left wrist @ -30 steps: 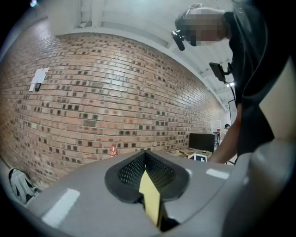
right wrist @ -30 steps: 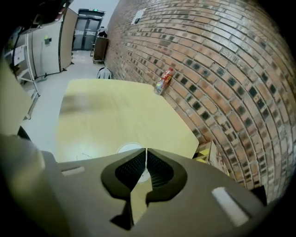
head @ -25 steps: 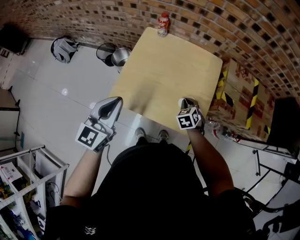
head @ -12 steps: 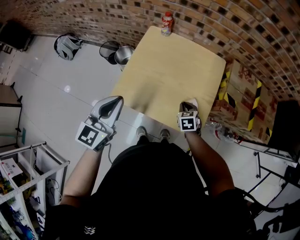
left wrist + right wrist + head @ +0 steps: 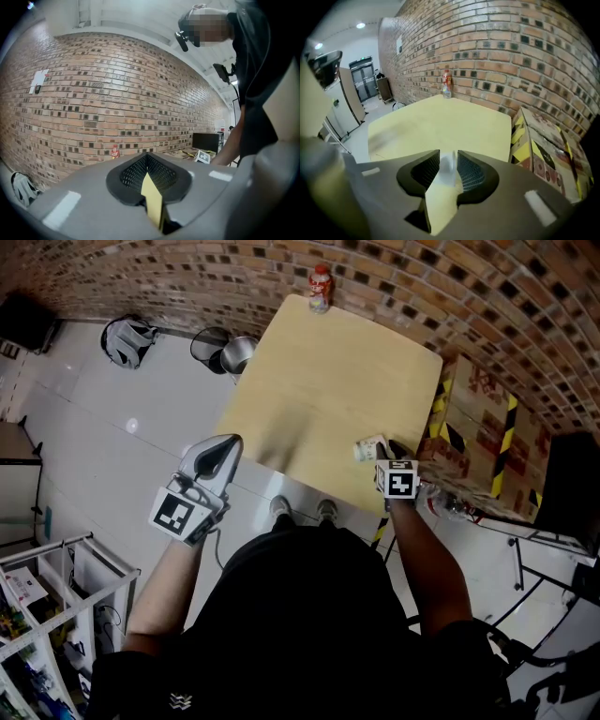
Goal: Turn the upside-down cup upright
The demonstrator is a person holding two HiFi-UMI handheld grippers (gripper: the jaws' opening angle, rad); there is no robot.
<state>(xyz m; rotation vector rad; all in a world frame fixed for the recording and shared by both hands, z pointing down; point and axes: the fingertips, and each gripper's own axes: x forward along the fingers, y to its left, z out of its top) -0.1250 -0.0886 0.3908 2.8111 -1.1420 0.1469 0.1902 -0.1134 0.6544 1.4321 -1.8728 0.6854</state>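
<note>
A small white cup [image 5: 369,448] rests tilted on the near right corner of the pale wooden table [image 5: 328,381]. My right gripper [image 5: 390,452] is just to its right, pointing steeply down. In the right gripper view a pale bit of the cup [image 5: 451,160] shows in the narrow gap of the right gripper [image 5: 449,171]. Its jaws have just been opening and the pads do not seem to press on the cup. My left gripper [image 5: 228,441] hangs over the floor off the table's left side, shut and empty, also seen as the left gripper [image 5: 149,161] aimed level at the brick wall.
A red-labelled bottle [image 5: 321,289] stands at the table's far edge by the brick wall. Cardboard boxes [image 5: 478,427] with yellow-black tape lie right of the table. Two bins [image 5: 230,351] and a backpack [image 5: 127,338] sit on the floor at left.
My right gripper has rolled and shifted right, off the cup. The cup, earlier under the gripper's tip, now shows to its left, tilted. The left gripper has stayed put.
</note>
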